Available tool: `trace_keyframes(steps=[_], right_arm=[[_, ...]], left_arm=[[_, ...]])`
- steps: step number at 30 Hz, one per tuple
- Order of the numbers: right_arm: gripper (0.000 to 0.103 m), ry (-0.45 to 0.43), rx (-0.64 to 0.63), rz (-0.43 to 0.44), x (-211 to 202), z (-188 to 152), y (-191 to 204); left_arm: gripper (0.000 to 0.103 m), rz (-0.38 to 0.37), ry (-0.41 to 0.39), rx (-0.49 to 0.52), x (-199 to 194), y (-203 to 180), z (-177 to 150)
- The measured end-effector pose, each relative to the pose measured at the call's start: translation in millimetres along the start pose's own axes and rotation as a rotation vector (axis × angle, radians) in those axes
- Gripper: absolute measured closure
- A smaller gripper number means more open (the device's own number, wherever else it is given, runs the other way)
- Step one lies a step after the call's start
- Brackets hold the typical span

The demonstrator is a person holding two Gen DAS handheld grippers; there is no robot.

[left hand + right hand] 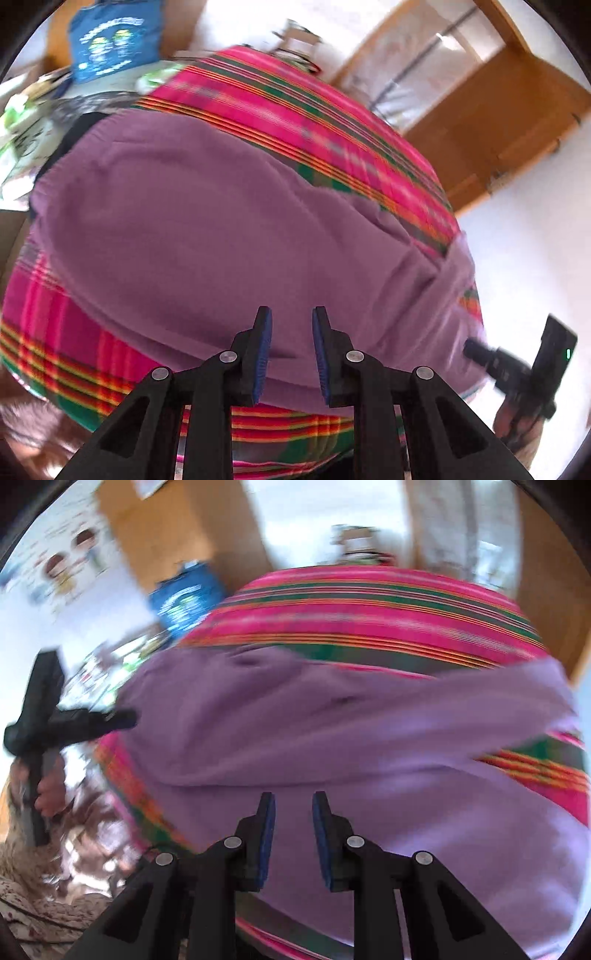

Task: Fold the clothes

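A purple garment (203, 229) lies spread on a surface covered by a pink, green and orange plaid cloth (332, 122). My left gripper (291, 314) hovers over the garment's near edge, its blue pads apart with nothing between them. The right wrist view shows the same purple garment (314, 731) on the plaid cloth (369, 605), with my right gripper (293, 797) open above it and holding nothing. Each gripper shows in the other's view, blurred: the right one (471, 347) at the garment's right edge, the left one (125, 716) at its left edge, both held by a hand.
A blue printed item (110, 40) stands behind the surface at the far left, next to light patterned cloths (22, 140). Wooden furniture (498, 122) is beyond the far right edge. Floral fabric (37, 904) lies at the lower left in the right wrist view.
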State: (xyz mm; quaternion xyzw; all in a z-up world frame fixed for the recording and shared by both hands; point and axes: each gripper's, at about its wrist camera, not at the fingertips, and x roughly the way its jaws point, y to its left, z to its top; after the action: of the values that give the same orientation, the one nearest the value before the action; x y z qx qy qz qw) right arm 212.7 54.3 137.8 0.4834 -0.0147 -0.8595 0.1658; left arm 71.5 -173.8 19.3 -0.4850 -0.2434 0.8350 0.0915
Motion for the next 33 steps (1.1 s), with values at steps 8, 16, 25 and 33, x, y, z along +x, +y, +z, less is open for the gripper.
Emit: trace_keyframes(steps=[8, 16, 25, 33], right_arm=[[0.081, -0.017, 0.205, -0.386, -94.1, -41.8, -107.7], [0.081, -0.042, 0.281, -0.324, -50.4, -27.1, -120.5], [0.081, -0.061, 0.244, -0.176, 11.4, 37.6, -102.1], [0.081, -0.042, 0.229, -0.157, 34.5, 74.6, -95.5]], left_arm=[[0.078, -0.068, 0.056, 0.072, 20.6, -16.9, -3.0], [0.077, -0.054, 0.103, 0.119, 40.8, -33.3, -10.4], [0.077, -0.068, 0.121, 0.115, 44.8, -28.8, -17.0], [0.071, -0.091, 0.105, 0.137, 45.4, -29.6, -21.1]])
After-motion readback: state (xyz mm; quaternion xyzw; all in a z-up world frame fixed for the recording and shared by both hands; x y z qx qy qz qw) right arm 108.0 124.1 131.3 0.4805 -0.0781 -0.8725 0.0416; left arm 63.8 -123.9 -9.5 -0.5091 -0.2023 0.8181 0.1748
